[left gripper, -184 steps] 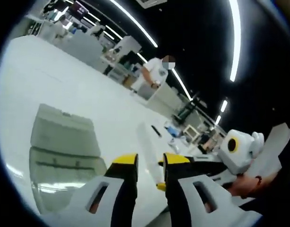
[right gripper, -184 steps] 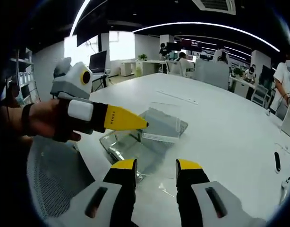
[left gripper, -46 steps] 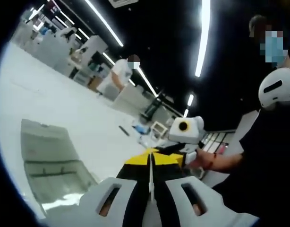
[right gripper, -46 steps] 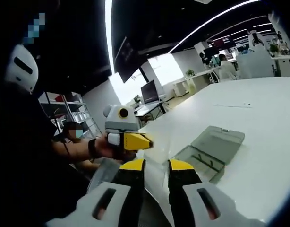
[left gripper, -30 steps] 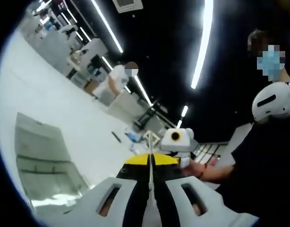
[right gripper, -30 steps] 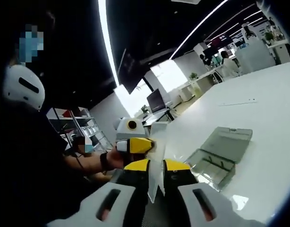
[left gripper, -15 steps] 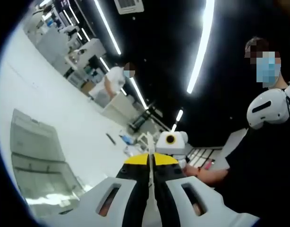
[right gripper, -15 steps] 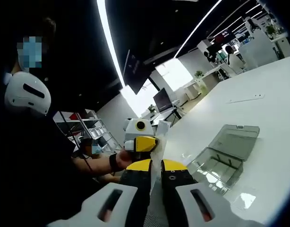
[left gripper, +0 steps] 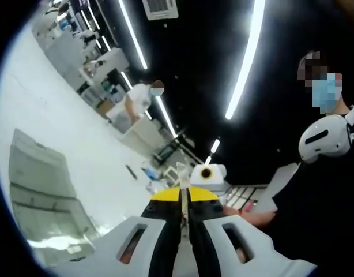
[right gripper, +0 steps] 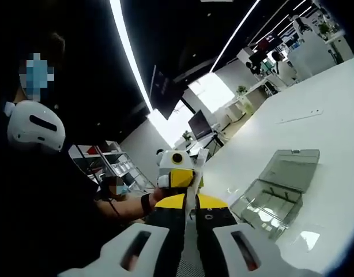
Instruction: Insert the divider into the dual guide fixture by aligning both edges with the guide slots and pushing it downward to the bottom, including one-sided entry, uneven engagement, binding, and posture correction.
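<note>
The divider (left gripper: 181,180) is a thin clear plate, seen edge-on and held up in the air, away from the table. My left gripper (left gripper: 181,196) is shut on its near edge. My right gripper (left gripper: 207,175) faces it from beyond the plate. In the right gripper view my right gripper (right gripper: 189,201) is shut on the divider (right gripper: 195,170), and the left gripper (right gripper: 180,176) clamps its far side. The clear guide fixture (left gripper: 41,184) lies open on the white table (left gripper: 79,133), to the left and below. In the right gripper view the fixture (right gripper: 278,184) lies to the right.
The person holding the grippers (left gripper: 321,173) stands close on the right. Another person (left gripper: 139,101) stands at a far bench. A small dark item (left gripper: 131,172) and a long pale strip (right gripper: 301,115) lie on the table beyond the fixture.
The left gripper shut on the divider and lifted it off the table. The right gripper's jaws, apart 1.5 s ago, have shut on its other side. Both views have tilted upward.
</note>
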`<control>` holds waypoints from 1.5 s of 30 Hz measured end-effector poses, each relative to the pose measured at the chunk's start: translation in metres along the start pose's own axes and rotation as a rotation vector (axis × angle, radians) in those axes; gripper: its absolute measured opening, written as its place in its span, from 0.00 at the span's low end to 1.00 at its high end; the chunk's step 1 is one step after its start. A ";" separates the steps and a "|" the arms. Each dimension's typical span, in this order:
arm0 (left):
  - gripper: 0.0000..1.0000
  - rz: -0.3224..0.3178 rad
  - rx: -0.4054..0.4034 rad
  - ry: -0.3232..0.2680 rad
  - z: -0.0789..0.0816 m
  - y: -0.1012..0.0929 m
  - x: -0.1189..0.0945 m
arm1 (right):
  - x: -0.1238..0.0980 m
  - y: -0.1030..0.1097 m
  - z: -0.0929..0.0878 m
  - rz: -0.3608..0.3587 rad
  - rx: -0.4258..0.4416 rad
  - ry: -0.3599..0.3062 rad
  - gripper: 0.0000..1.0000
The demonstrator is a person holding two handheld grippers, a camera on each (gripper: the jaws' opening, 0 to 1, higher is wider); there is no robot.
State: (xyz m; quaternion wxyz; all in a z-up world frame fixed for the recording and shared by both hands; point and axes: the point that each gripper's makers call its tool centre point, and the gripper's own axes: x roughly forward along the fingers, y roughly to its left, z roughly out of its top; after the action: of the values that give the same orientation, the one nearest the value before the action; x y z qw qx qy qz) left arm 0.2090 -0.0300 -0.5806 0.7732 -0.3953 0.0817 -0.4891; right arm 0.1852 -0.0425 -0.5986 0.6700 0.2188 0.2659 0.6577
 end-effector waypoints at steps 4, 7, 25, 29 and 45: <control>0.00 0.001 0.006 0.003 0.001 0.002 0.000 | 0.000 -0.002 0.001 -0.023 -0.011 -0.001 0.00; 0.01 0.003 0.017 -0.003 0.002 0.004 0.000 | 0.001 -0.001 0.001 -0.032 -0.028 0.000 0.00; 0.03 0.048 0.049 -0.009 0.003 0.013 -0.006 | 0.008 -0.010 -0.002 -0.118 0.032 0.039 0.00; 0.04 0.067 0.065 -0.007 0.003 0.015 -0.009 | 0.011 -0.010 -0.004 -0.144 0.027 0.057 0.00; 0.00 0.038 0.003 -0.113 0.020 0.004 -0.026 | 0.025 0.000 0.001 -0.146 -0.050 0.018 0.03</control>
State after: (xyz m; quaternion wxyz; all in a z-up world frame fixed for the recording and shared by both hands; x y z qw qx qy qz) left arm 0.2087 0.0026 -0.5770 0.7864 -0.4194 0.0445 -0.4513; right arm 0.1856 -0.0177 -0.5994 0.7190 0.1762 0.2708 0.6153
